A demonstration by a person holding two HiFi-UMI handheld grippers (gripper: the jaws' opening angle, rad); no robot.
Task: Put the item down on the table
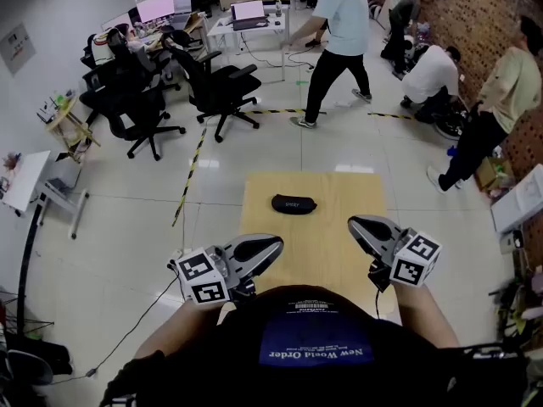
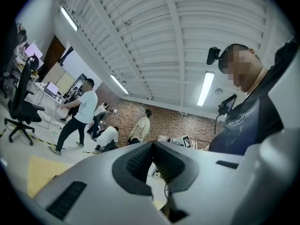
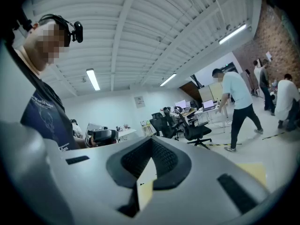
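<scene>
Black case (image 1: 293, 203) rests on the table (image 1: 327, 257), so we'd hold left gripper (image 1: 276, 243) and right gripper (image 1: 355, 225), both pressed together empty, well clear.

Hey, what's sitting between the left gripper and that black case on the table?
Nothing but bare wooden table. The head view shows an empty stretch between the shut left gripper and the black case.

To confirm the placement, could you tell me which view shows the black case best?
The head view: the black case lies in full sight on the wooden table. Both gripper views look across the room, showing slivers of the table but no case.
</scene>
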